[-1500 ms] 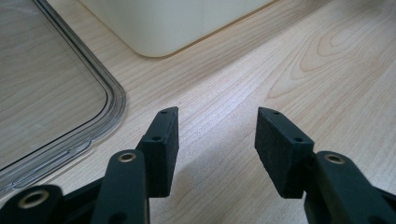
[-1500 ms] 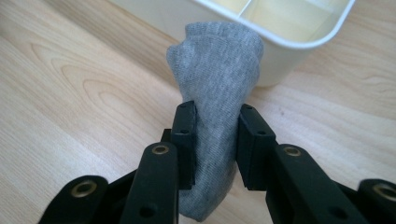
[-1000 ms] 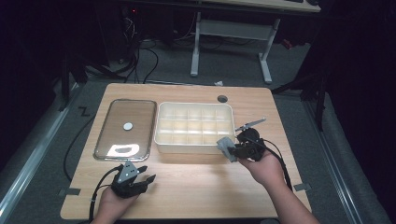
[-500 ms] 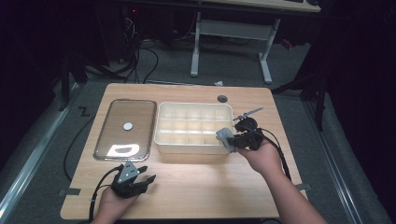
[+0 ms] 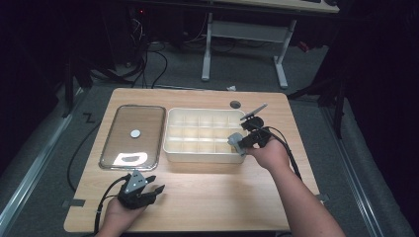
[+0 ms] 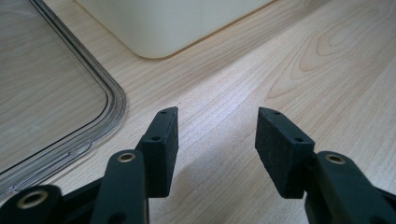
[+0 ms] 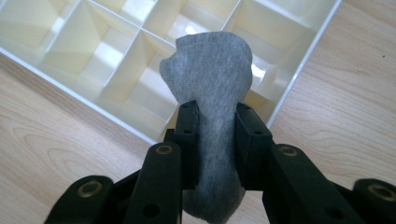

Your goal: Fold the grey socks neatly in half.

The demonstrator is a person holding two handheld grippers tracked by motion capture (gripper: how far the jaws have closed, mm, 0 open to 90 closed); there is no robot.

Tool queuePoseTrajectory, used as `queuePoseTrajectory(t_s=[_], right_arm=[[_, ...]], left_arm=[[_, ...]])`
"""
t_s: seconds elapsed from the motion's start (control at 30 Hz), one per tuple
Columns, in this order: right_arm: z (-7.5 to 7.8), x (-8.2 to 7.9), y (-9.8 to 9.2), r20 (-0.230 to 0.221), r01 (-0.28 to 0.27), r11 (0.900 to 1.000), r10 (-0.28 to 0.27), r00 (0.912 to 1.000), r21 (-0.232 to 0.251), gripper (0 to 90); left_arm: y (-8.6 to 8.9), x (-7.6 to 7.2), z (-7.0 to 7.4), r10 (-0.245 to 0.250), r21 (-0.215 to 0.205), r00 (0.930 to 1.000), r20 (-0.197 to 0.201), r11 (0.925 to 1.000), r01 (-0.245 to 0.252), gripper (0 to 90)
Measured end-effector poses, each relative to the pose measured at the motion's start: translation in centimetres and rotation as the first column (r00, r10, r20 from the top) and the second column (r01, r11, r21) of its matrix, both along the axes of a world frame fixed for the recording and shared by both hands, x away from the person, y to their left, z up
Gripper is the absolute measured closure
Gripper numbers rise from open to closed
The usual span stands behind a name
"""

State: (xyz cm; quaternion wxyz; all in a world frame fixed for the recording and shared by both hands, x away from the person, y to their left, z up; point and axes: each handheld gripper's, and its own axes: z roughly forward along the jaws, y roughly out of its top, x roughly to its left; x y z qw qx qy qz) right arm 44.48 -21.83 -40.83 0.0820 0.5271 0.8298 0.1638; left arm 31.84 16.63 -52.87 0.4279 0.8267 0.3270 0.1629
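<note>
The grey cloth (image 7: 212, 84) is pinched between the two black jaws of the right tool (image 7: 215, 140), which press on its middle; its upper part bulges out above the jaw tips and a lower end hangs below them. In the right gripper view it sits over the near corner of the cream tray (image 7: 306, 58), in front of the compartments at that corner, and does not lie in any of them. In the high view the cloth (image 5: 236, 141) shows as a small grey lump at the tray's (image 5: 170, 148) front right corner, held by the right tool (image 5: 245, 140), with the right hand (image 5: 269, 153) behind it and a cable trailing off along the forearm. The tray is split by thin walls into rows of small compartments and stands in the middle of the wooden bench (image 5: 212, 192). Just beside it on the left lies a clear lid (image 5: 132, 136), flat, with a small white disc at its centre. The left tool (image 5: 153, 190) rests low at the bench's front left in the left hand (image 5: 121, 212), well apart from the tray; in its own view its (image 6: 217, 135) jaws stand spread with nothing but bare wood between them, the lid's (image 6: 51, 93) rounded corner at their left and the tray's (image 6: 159, 23) corner ahead.
</note>
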Motion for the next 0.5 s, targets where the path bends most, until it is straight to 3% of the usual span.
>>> queuePoseTrajectory(t_s=[0.27,0.5], right_arm=[[-1.0,1.1,1.1,-0.048,0.0,0.997,-0.003,0.9988,-0.08,74.5],[-1.9,1.6,1.4,-0.085,-0.01,0.996,0.003,0.9964,-0.083,74.7]], left_arm=[[-0.1,0.0,0.0,-0.002,0.002,1.0,-0.004,1.0,0.002,49.7],[-0.1,0.0,-0.1,0.001,0.008,1.0,-0.003,1.0,-0.001,49.4]])
